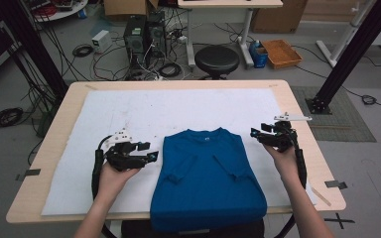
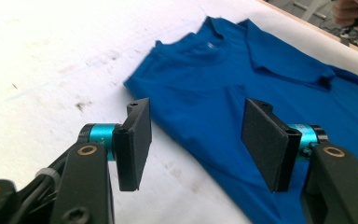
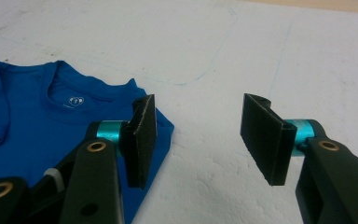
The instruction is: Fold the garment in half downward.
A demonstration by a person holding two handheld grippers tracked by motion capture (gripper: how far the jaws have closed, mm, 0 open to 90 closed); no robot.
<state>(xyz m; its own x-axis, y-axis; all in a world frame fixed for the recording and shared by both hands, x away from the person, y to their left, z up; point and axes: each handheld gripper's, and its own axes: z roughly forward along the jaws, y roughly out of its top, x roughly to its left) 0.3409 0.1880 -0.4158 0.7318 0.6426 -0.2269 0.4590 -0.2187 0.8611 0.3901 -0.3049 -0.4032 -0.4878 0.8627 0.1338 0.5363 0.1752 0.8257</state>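
Both tools stood apart, empty: left tool (image 1: 151, 156) and right tool (image 1: 254, 133) flanked the half-folded blue T-shirt (image 1: 206, 178). Best pinch both shoulder edges evenly, low against the worktop (image 1: 79, 91).

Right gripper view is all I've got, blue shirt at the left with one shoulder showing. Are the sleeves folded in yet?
Observer: Yes, in the high view both sleeves lie folded onto the chest of the shirt.
Operator: Where is the left gripper?
Observer: The left gripper hovers open beside the shirt's other shoulder, nothing between its jaws.
Operator: Does the hem stay on the table?
Observer: No, the hem hangs over the near edge of the table.
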